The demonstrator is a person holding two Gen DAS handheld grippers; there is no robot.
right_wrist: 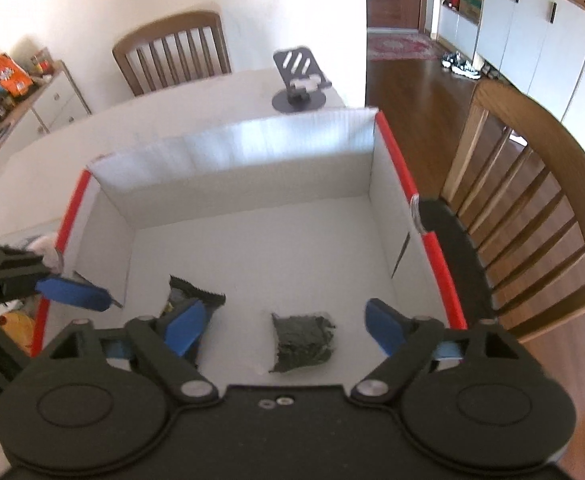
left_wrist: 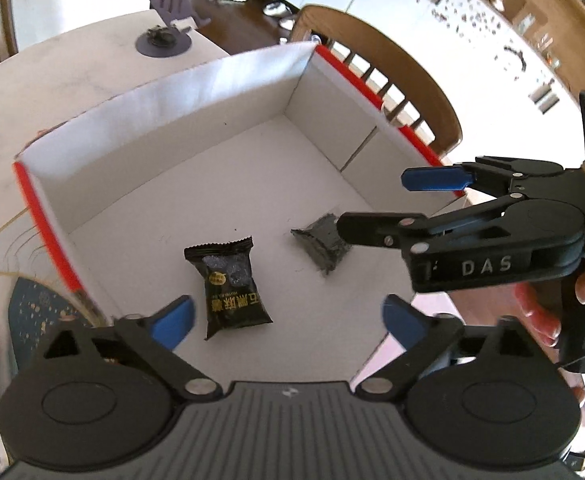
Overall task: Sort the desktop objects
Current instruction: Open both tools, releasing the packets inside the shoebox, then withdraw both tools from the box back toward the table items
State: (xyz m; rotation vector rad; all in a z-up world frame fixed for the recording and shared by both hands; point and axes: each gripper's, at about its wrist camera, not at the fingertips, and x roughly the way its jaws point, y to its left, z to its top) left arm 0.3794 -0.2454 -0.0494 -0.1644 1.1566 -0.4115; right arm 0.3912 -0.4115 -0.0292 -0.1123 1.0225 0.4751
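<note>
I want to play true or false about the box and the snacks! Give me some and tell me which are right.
1. Two dark packets lie in the white box. True: a printed snack packet and a dark clear-wrapped packet.
2. The left gripper is squeezing a packet. False: its jaws are open, holding nothing.
3. The right gripper is open. True.
4. The box edges are green. False: they are red.
5. A phone stand sits inside the box. False: it stands on the table behind the box.
</note>
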